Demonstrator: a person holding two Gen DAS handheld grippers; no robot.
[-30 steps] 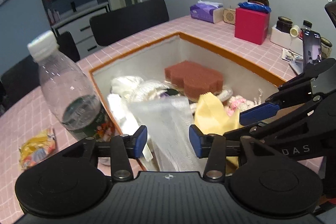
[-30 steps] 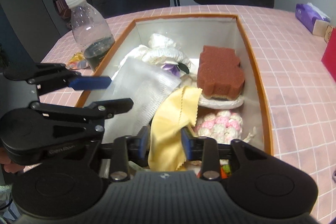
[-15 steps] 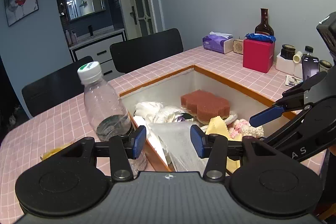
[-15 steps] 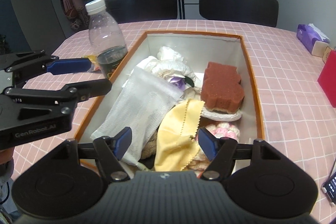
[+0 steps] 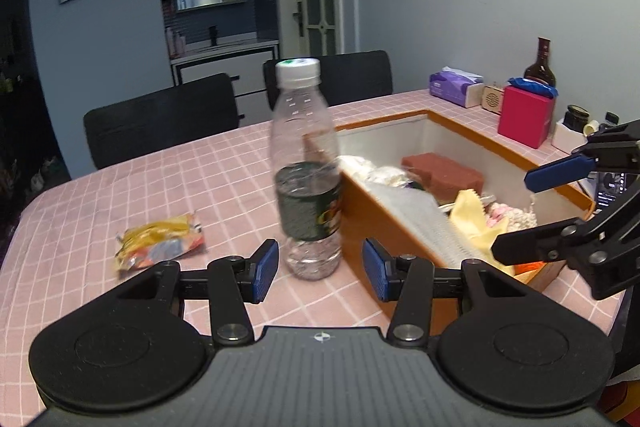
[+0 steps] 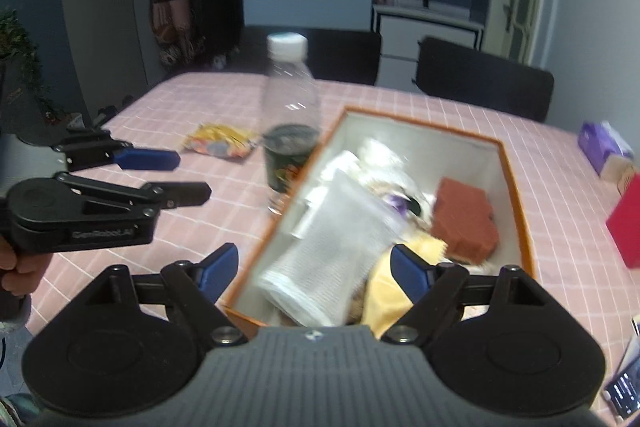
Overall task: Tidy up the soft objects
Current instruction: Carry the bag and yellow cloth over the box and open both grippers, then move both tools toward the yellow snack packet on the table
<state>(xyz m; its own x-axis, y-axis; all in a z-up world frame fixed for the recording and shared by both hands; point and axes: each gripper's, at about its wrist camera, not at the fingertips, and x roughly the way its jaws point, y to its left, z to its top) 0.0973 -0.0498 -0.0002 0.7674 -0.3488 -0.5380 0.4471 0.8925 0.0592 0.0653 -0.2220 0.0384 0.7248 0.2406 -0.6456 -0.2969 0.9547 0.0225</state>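
An orange-rimmed box (image 6: 516, 187) (image 5: 384, 223) on the pink checked table holds soft things: a white mesh cloth (image 6: 332, 251) (image 5: 424, 215), a yellow cloth (image 6: 388, 291) (image 5: 472, 211), a brown sponge (image 6: 466, 219) (image 5: 444, 175), white fabric and a pink-white knit piece (image 5: 508, 215). My left gripper (image 5: 320, 269) is open and empty, in front of a clear plastic bottle (image 5: 306, 171) (image 6: 290, 119). My right gripper (image 6: 316, 269) is open and empty above the box's near end. Each gripper also shows in the other's view, the left (image 6: 160, 177), the right (image 5: 532, 211).
A yellow snack packet (image 5: 160, 241) (image 6: 220, 143) lies left of the bottle. A red box (image 5: 524, 115), a tissue pack (image 5: 456, 89), a brown bottle (image 5: 540, 65) and jars stand along the far right. A phone (image 6: 626, 393) lies at the near right. Black chairs stand behind the table.
The right gripper let go of the yellow cloth, which now lies in the box, and opened wide. Both grippers pulled back and up. The left gripper swung left to face the bottle.
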